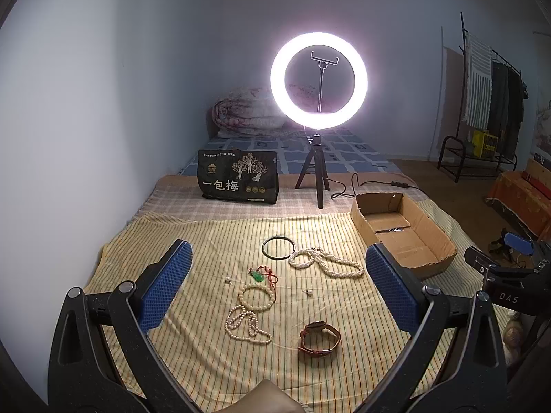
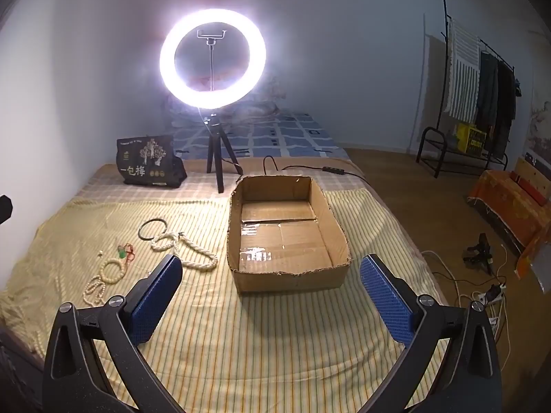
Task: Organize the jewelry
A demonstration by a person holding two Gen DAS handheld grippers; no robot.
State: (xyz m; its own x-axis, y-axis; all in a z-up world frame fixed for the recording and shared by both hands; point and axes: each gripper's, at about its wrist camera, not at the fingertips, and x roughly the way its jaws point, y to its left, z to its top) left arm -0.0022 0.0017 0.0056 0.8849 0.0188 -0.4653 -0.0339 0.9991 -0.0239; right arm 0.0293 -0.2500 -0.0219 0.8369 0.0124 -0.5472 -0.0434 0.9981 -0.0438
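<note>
While both tools hang wide open and empty, nothing is sorted yet — the watch (image 1: 320, 339) lies just ahead of the left tool (image 1: 279, 287), the cardboard box (image 2: 287, 237) before the right tool (image 2: 272, 292); a first pickup comes next.

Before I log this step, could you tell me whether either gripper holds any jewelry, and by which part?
Nothing is held: the left gripper and right gripper both have open, empty jaws above the striped cloth.

Left gripper (image 1: 279, 287) fully spread and empty, right gripper (image 2: 272, 292) likewise, both angled downward
</note>
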